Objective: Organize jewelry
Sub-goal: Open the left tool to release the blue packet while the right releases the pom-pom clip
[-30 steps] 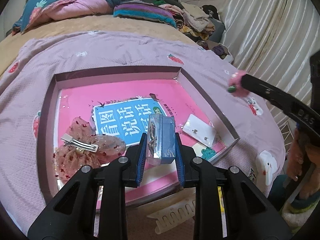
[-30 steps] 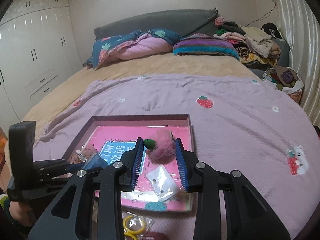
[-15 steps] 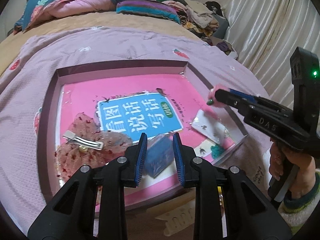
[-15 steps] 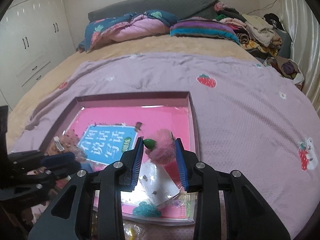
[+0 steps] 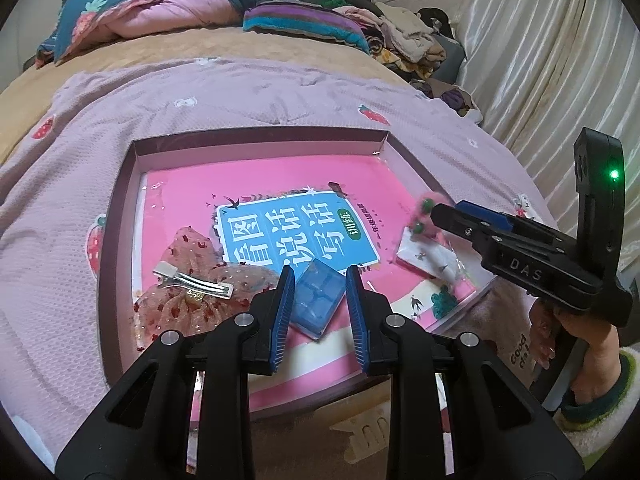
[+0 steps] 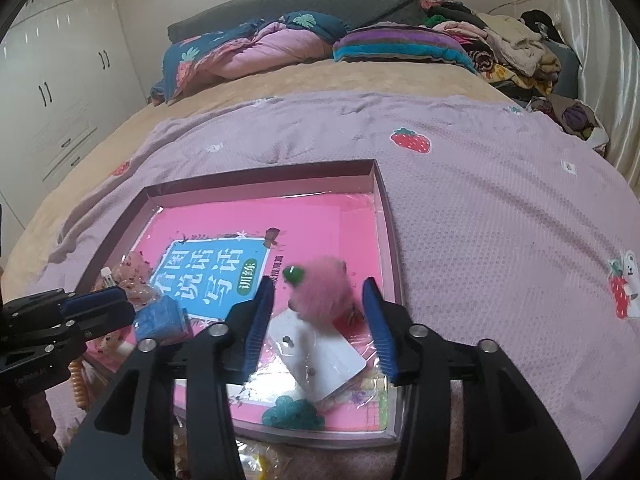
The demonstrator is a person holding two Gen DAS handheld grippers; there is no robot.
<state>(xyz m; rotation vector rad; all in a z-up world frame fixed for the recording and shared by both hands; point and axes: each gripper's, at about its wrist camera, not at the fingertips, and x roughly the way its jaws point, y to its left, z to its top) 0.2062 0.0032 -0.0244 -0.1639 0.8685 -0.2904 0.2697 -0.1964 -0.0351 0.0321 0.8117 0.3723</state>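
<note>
A shallow mauve box (image 5: 256,138) (image 6: 260,172) with a pink book as its floor lies on the bed. My left gripper (image 5: 320,294) is open, its fingers either side of a blue packet (image 5: 318,298) (image 6: 160,318) lying in the box. My right gripper (image 6: 318,300) (image 5: 434,210) is open; a fluffy pink pom-pom with a green bead (image 6: 320,288) (image 5: 428,216) sits loose between its fingers, over a white earring card (image 6: 320,360) (image 5: 428,256). A pink sequinned bow with a metal clip (image 5: 192,284) lies at the box's left.
A lilac strawberry blanket (image 6: 480,200) covers the bed. Pillows and folded clothes (image 6: 400,44) are piled at the far end. Curtains (image 5: 540,40) hang on the right. A teal ornament (image 6: 292,416) lies in the box's near corner. A cream comb (image 5: 360,436) lies below the box.
My left gripper lowered the blue packet into the box and opened. My right gripper carried the pom-pom over the box's right side and opened.
</note>
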